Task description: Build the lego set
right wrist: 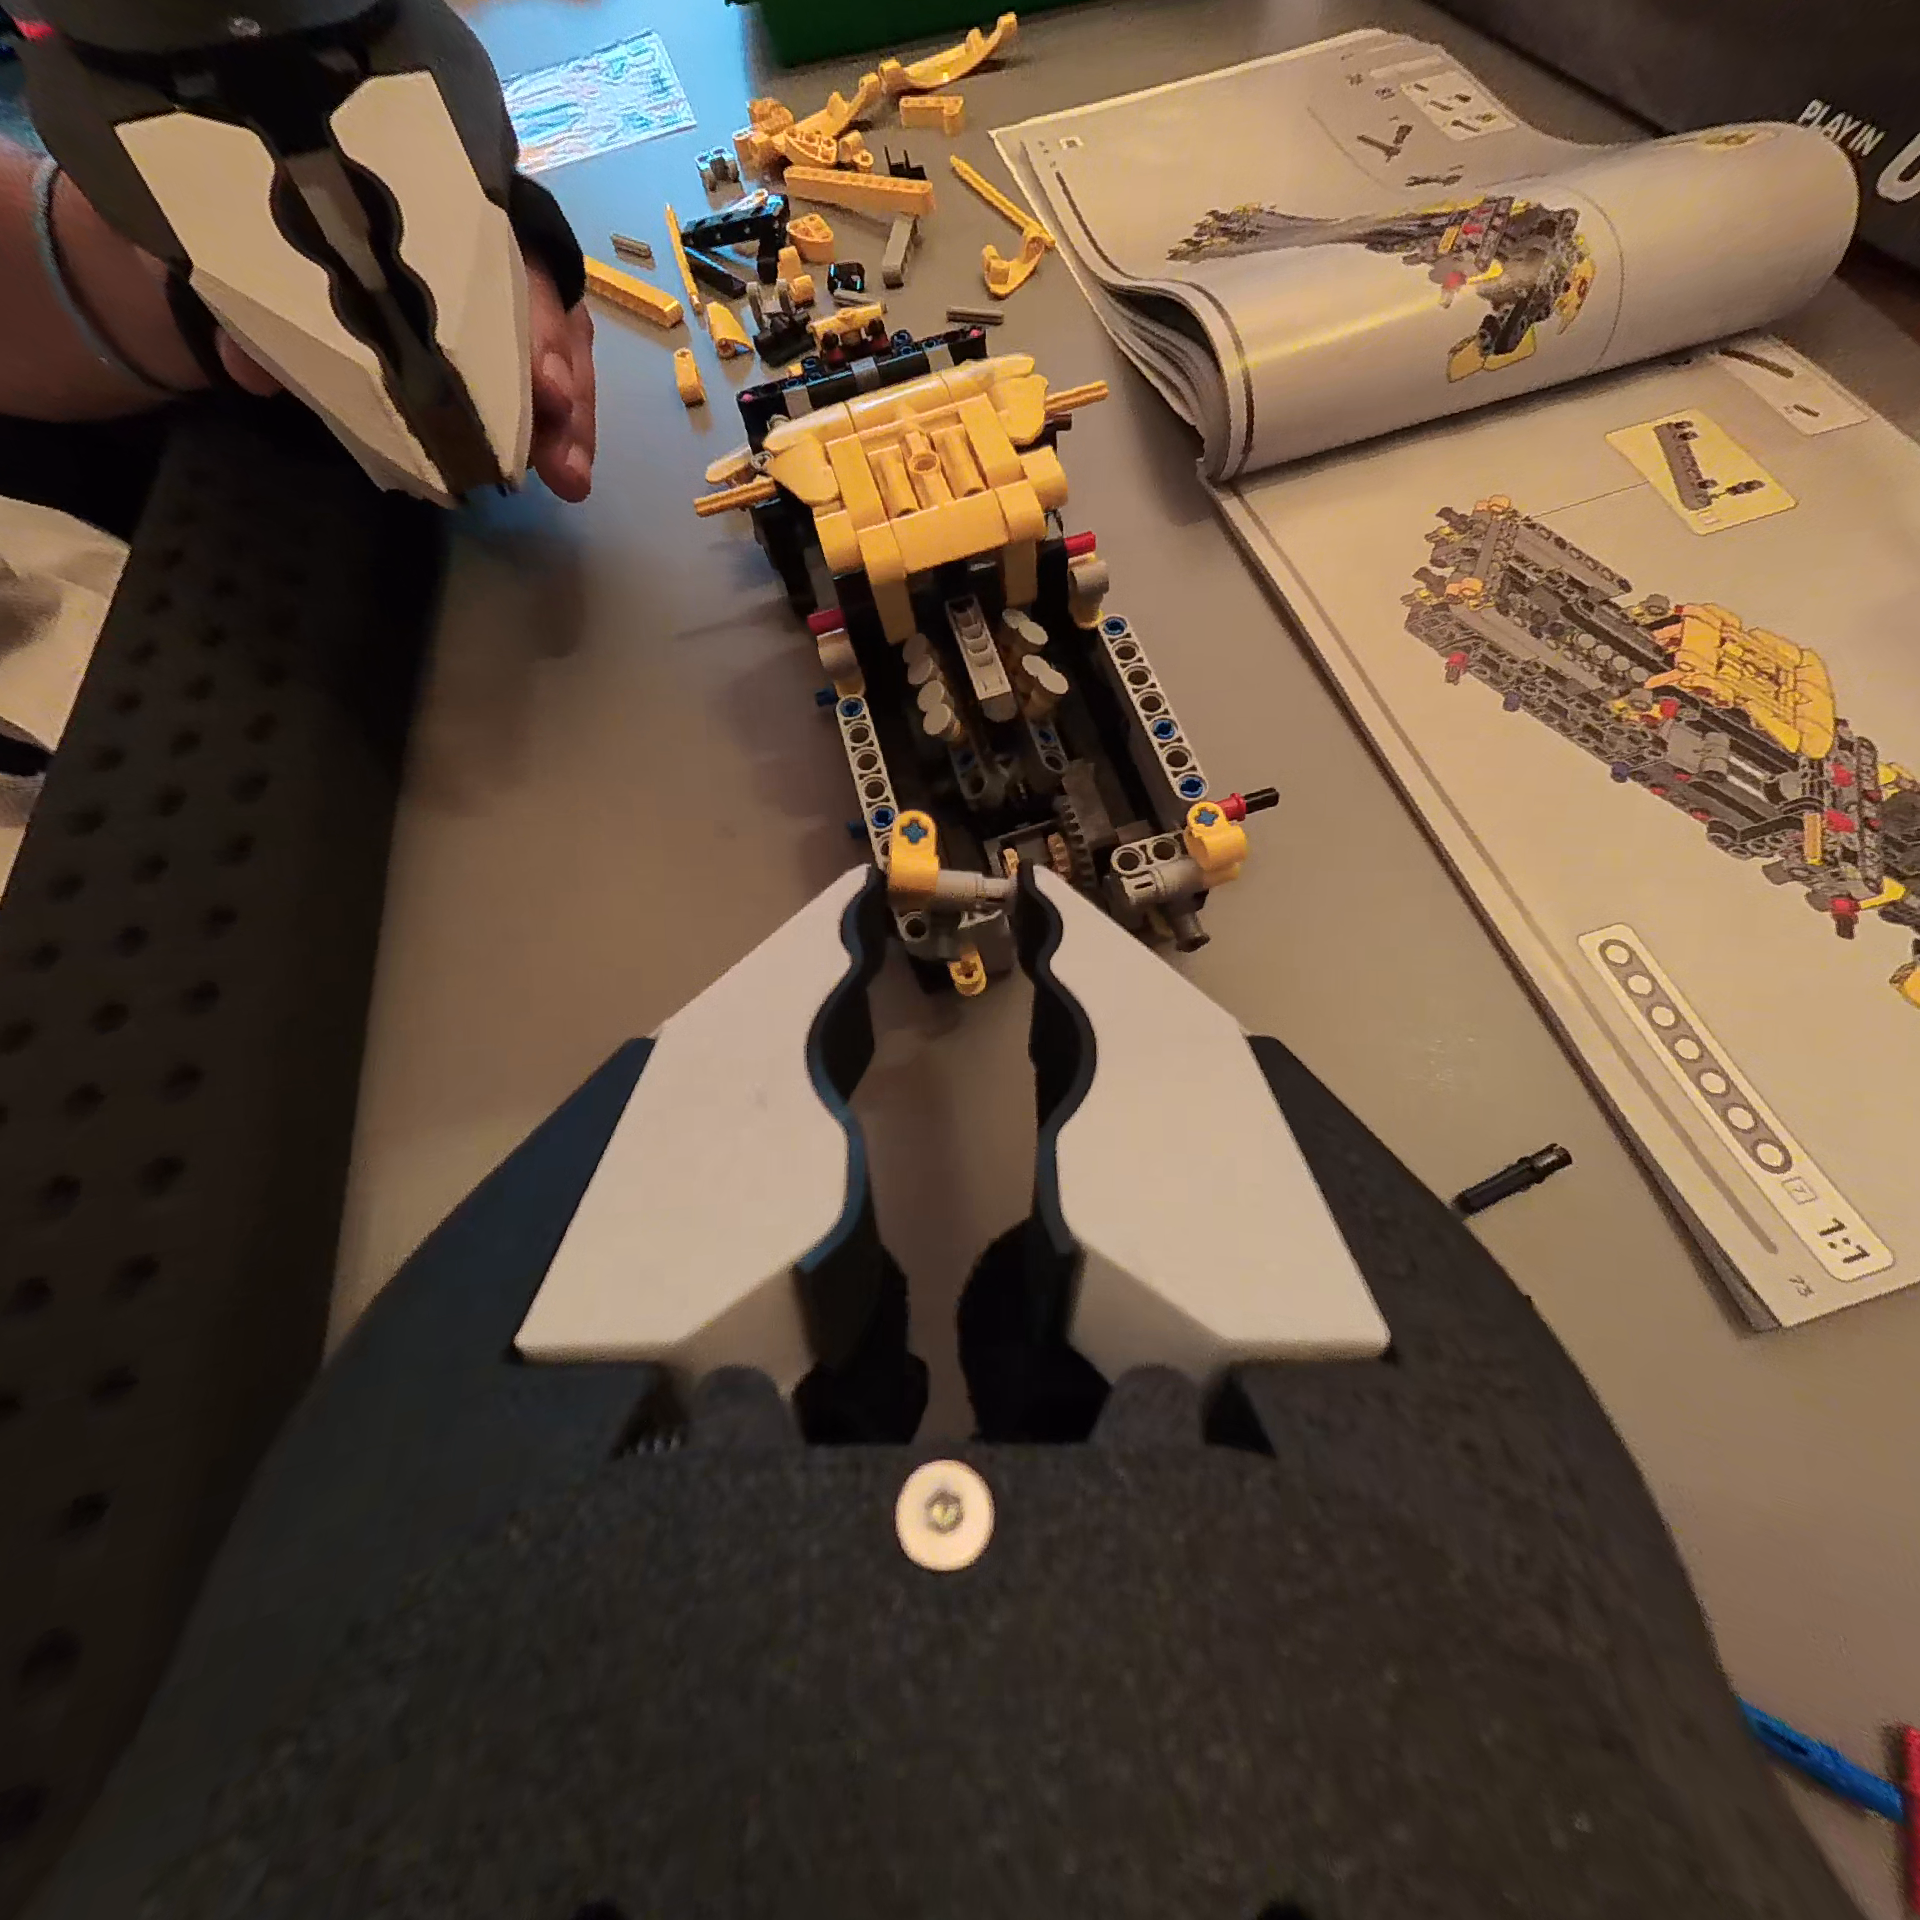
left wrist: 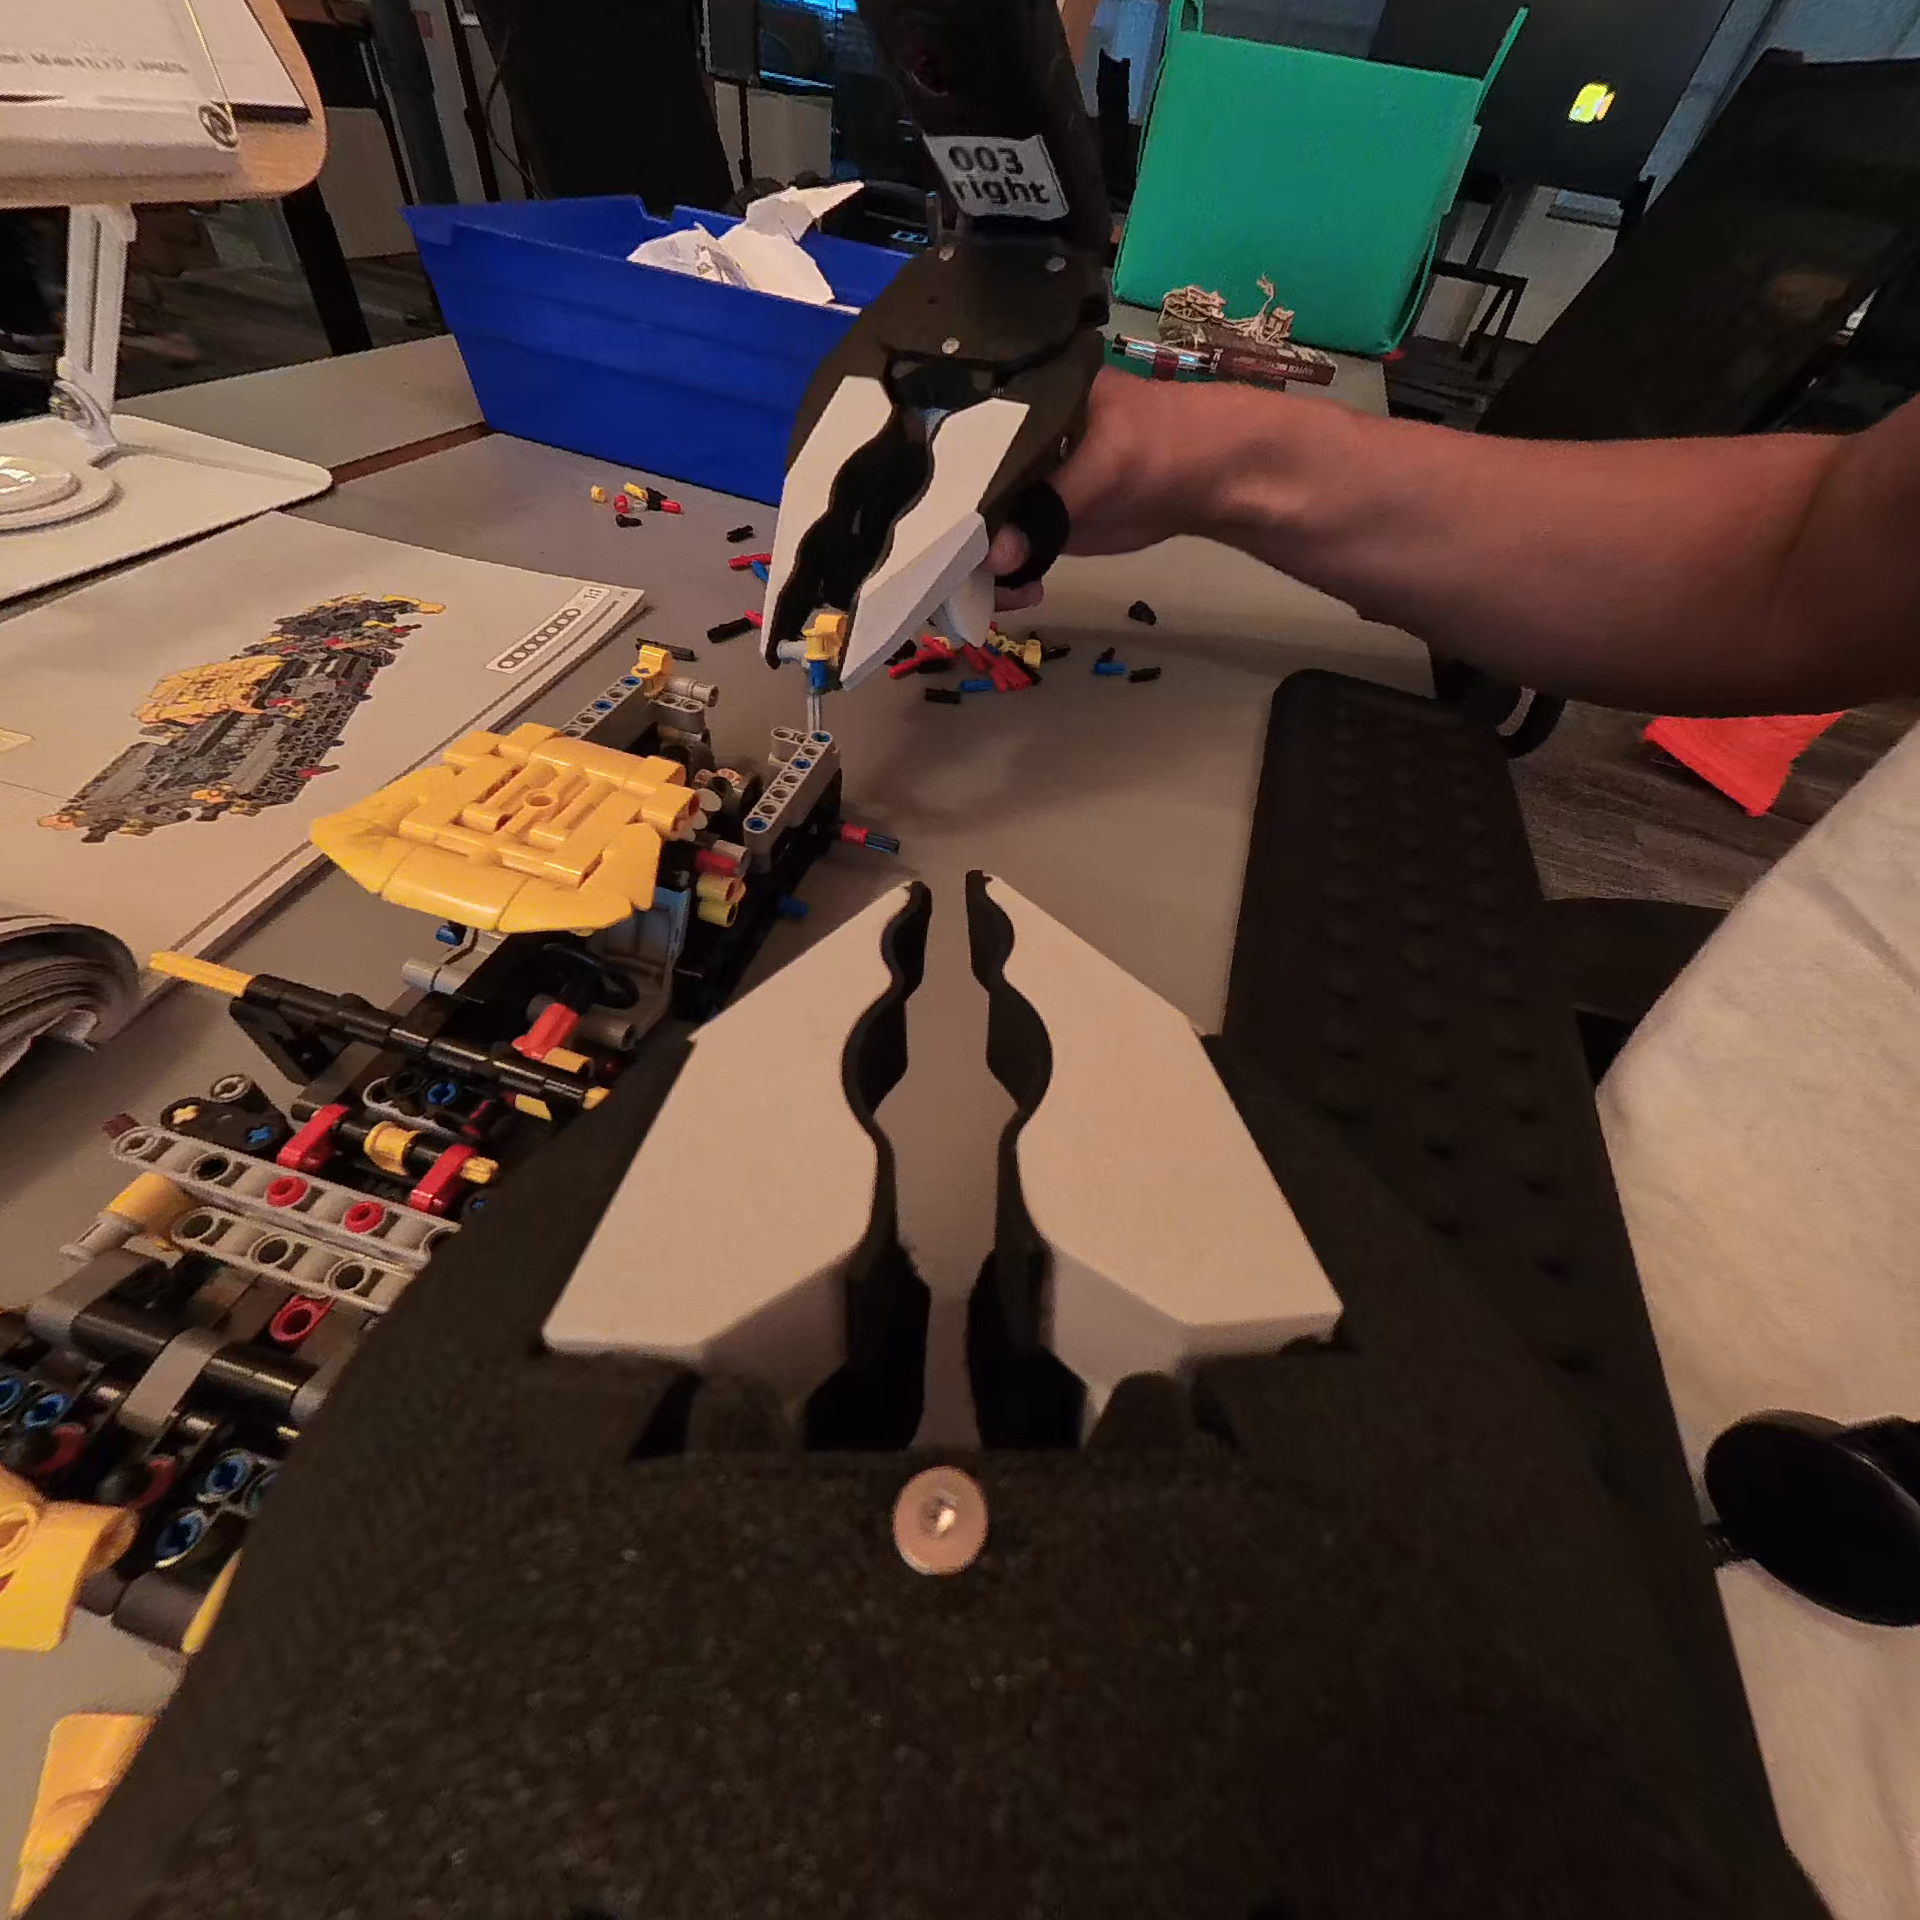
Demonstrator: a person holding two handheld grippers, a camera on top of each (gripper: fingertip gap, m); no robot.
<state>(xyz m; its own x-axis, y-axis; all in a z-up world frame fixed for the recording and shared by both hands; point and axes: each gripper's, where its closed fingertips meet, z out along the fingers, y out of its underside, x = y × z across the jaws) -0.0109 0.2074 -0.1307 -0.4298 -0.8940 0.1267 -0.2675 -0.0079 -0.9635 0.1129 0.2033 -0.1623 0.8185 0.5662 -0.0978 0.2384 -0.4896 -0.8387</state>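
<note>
Landmark: the long black, grey and yellow lego chassis [right wrist: 966, 665] lying lengthwise on the grey tabletop [right wrist: 582, 831], with a yellow ribbed plastic engine cover [right wrist: 935, 478] on its far half.
Right gripper: the right gripper [right wrist: 951, 883] is at the chassis's near end, its grey fingers clamped on a small grey-and-yellow connector piece [left wrist: 821, 649] with a thin grey axle hanging below it.
Left gripper: the left gripper [left wrist: 945, 883] hovers beside the chassis, fingers nearly together with only a thin gap and nothing between them.
Step in hand: I'd say fitting that connector onto the near-end corner, mirroring the yellow-and-grey joint [right wrist: 1195, 852] already on the opposite corner.
Next move: likely line the axle up with a hole in the grey perforated beam [right wrist: 868, 758] and press down; the idle gripper could brace the chassis.
Spare parts: loose yellow curved panels and beams [right wrist: 862, 177] beyond the chassis's far end.
Guide: the open paper instruction booklet [right wrist: 1558, 779] alongside the chassis.
</note>
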